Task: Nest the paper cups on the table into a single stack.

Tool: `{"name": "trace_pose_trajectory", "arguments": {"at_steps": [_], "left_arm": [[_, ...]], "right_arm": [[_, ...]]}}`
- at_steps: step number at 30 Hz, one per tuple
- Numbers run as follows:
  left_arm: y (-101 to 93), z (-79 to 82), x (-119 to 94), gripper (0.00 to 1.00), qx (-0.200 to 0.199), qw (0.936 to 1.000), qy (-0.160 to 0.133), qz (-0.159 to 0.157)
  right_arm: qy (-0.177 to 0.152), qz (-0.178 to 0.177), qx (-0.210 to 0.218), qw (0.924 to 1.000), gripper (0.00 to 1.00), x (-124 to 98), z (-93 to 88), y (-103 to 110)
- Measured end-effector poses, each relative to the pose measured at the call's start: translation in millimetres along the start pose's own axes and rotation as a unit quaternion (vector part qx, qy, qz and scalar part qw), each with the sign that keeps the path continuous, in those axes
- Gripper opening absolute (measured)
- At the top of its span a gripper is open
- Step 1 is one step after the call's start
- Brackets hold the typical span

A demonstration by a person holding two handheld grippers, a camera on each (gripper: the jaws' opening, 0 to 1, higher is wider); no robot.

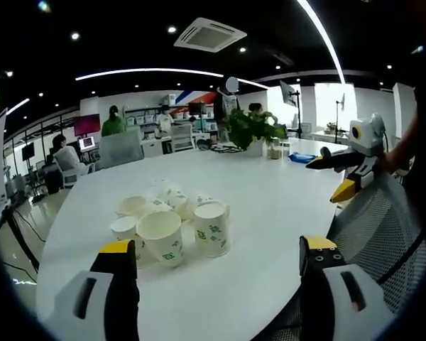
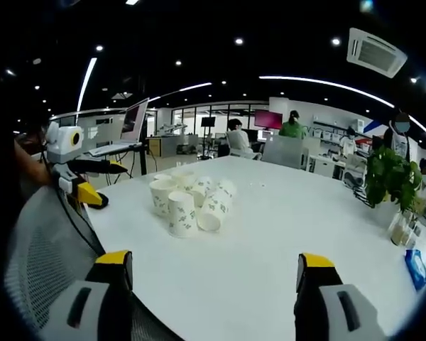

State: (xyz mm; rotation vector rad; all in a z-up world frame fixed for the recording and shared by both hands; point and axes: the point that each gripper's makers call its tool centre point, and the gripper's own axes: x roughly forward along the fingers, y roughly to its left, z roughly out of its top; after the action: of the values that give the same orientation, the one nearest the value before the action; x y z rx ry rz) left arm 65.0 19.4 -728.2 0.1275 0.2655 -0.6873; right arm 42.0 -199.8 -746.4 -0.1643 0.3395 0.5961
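Several white paper cups with green print [image 1: 172, 222] sit bunched on the white round table [image 1: 270, 206], some upright, some upside down, some on their sides. My left gripper [image 1: 218, 250] is open and empty, held back from the cups near the table's edge. The right gripper [image 1: 337, 176] hovers open at the right, over the table's rim. In the right gripper view the same cluster of cups [image 2: 190, 202] lies ahead and left of centre. My right gripper [image 2: 213, 263] is open with nothing in it, and the left gripper [image 2: 99, 182] comes in from the left, open.
A grey mesh chair back [image 1: 380, 227] [image 2: 42, 249] stands between me and the table. A potted plant [image 1: 252, 128] [image 2: 387, 177], small bottles and a blue item [image 2: 414, 268] sit at the table's far side. People work at desks in the background.
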Motion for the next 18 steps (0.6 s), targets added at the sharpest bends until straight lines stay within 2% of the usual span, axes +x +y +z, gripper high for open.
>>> {"name": "trace_pose_trajectory", "arguments": {"at_steps": [18], "left_arm": [[0.2,1.6,0.4,0.94,0.000,1.0000,-0.002,0.002]], "right_arm": [[-0.002,-0.003,0.004,1.0000,0.96,-0.4,0.8,-1.8]]}}
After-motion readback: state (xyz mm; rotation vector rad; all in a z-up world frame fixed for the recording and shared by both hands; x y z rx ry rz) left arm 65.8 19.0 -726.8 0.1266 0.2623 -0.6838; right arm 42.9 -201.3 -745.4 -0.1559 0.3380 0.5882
